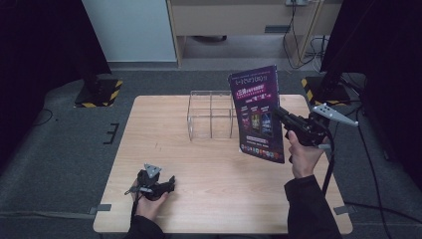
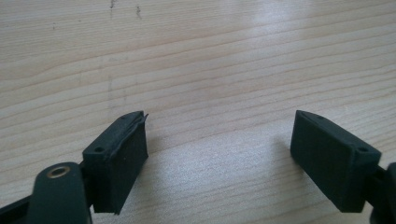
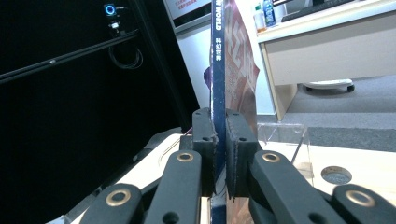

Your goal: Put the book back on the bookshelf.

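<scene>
A purple magazine [image 1: 257,115] stands upright in the air over the right half of the wooden table [image 1: 149,119], its cover facing me. My right gripper [image 1: 280,115] is shut on its right edge; in the right gripper view the spine [image 3: 218,56] runs up between the two pads [image 3: 205,140]. Just left of the magazine stands a clear acrylic rack [image 1: 211,114] with dividers. My left gripper [image 1: 171,183] rests low near the table's front left, open, with only bare wood between its pads [image 2: 119,158].
Dark curtains flank the table on both sides. Stand bases with yellow-black tape [image 1: 99,92] sit on the floor beyond the far corners. A light wood cabinet [image 1: 239,20] is behind the table, with cables trailing beside it.
</scene>
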`<state>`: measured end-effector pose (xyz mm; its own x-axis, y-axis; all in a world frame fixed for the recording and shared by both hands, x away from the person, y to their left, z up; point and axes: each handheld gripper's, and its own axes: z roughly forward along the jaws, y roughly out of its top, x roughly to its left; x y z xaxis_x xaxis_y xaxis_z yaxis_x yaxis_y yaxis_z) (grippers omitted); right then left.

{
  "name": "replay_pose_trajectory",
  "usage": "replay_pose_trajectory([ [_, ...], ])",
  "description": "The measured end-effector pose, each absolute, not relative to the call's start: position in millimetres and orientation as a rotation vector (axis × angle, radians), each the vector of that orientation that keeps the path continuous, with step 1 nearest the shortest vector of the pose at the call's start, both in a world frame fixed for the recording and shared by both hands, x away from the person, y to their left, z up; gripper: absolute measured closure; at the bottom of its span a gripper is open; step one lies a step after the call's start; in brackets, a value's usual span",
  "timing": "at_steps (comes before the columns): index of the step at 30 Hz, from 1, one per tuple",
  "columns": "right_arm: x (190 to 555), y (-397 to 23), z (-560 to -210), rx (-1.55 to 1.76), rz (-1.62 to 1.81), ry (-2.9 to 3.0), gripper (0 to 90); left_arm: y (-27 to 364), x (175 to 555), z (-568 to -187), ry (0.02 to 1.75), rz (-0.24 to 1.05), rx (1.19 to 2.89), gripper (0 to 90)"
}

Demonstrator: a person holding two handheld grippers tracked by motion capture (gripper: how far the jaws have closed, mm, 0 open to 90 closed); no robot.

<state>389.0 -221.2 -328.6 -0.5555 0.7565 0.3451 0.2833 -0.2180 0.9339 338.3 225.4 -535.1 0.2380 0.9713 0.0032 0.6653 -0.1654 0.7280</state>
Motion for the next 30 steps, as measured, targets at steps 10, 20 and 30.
replay_pose_trajectory([
  [10,407.4,-212.1,-323.3,1.227,1.805,1.651,84.8,225.9,340.7,-535.7,1.521,0.643,1.910,9.0],
  [20,426.8,-207.2,-317.7,1.224,1.790,1.599,84.8,225.7,340.8,-535.7,1.520,0.642,1.914,8.1],
  [30,452.2,-205.3,-325.0,1.262,1.771,1.556,84.8,225.7,341.0,-535.8,1.519,0.642,1.915,7.9],
])
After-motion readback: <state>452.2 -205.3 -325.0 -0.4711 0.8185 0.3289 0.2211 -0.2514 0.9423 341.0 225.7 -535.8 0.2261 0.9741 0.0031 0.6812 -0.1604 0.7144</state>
